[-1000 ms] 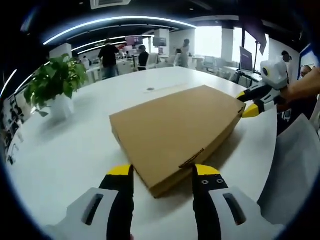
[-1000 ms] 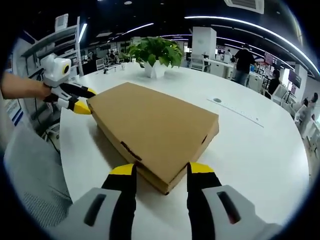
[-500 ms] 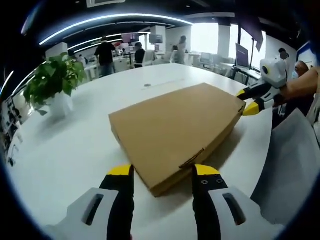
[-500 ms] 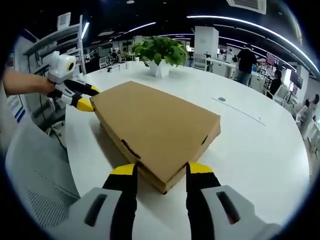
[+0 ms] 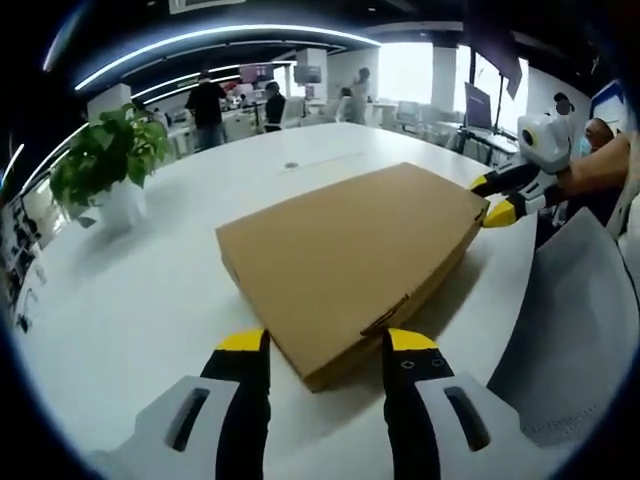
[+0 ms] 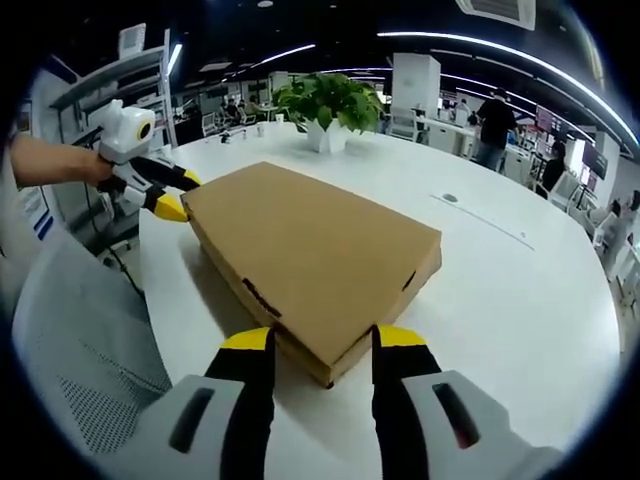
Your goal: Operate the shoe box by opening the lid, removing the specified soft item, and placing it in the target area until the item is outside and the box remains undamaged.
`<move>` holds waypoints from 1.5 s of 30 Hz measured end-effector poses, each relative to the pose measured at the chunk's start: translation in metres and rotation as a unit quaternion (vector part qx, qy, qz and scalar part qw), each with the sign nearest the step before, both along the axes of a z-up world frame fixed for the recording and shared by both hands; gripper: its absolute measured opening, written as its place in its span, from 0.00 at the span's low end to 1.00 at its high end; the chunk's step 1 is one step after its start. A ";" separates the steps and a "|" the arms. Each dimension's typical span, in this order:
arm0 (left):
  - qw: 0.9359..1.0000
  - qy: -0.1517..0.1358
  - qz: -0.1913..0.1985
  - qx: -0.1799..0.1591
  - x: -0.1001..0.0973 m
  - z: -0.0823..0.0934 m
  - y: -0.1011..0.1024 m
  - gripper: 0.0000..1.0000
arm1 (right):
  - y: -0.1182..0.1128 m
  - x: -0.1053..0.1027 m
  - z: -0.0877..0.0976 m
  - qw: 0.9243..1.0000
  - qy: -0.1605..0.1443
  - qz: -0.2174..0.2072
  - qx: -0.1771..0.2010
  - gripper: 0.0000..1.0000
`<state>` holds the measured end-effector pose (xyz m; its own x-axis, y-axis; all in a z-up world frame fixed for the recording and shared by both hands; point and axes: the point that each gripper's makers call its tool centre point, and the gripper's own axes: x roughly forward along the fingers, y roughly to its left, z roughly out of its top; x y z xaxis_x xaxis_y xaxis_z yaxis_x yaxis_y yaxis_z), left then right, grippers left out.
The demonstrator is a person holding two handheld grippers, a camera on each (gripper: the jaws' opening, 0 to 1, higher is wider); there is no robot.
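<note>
A flat brown cardboard shoe box [image 5: 350, 255] lies closed on the white table [image 5: 130, 320]. My left gripper [image 5: 325, 350] is open, its yellow-tipped jaws straddling the box's near corner. At the opposite corner my right gripper [image 5: 495, 198] also stands open around the box edge. In the right gripper view the same box [image 6: 315, 250] fills the middle, with my right gripper [image 6: 322, 345] open on either side of its near corner and my left gripper [image 6: 168, 195] at the far left corner. The soft item is hidden inside the closed box.
A potted green plant [image 5: 105, 165] [image 6: 325, 100] stands on the table beyond the box. A grey chair back [image 5: 570, 320] [image 6: 80, 340] sits against the table edge beside the person. People and desks fill the office behind.
Both views have drifted a little with the hands. The box stays closed, and each gripper keeps its place at its corner.
</note>
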<state>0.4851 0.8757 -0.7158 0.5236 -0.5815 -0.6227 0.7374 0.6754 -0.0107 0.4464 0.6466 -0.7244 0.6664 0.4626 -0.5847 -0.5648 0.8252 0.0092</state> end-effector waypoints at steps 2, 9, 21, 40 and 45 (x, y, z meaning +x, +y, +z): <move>1.000 0.000 0.001 0.001 -0.002 0.000 0.001 0.43 | 0.001 -0.002 0.000 1.000 -0.001 -0.001 0.001 0.34; 1.000 -0.001 -0.001 -0.001 -0.004 -0.001 0.004 0.43 | 0.003 -0.007 0.001 1.000 -0.001 -0.003 0.003 0.34; 1.000 0.002 -0.006 -0.001 -0.007 0.000 0.004 0.44 | 0.003 -0.009 0.002 1.000 0.000 -0.006 0.005 0.35; 1.000 0.025 0.002 -0.018 -0.008 0.007 0.000 0.51 | 0.007 -0.009 0.011 1.000 -0.001 -0.012 0.024 0.40; 1.000 0.026 -0.004 -0.016 -0.010 0.010 -0.002 0.55 | 0.008 -0.011 0.016 1.000 -0.005 -0.009 0.026 0.43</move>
<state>0.4751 0.8740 -0.7056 0.4855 -0.6052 -0.6308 0.7409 0.6679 -0.0706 0.4357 0.6549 -0.7082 0.6805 0.4805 -0.5532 -0.5509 0.8333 0.0461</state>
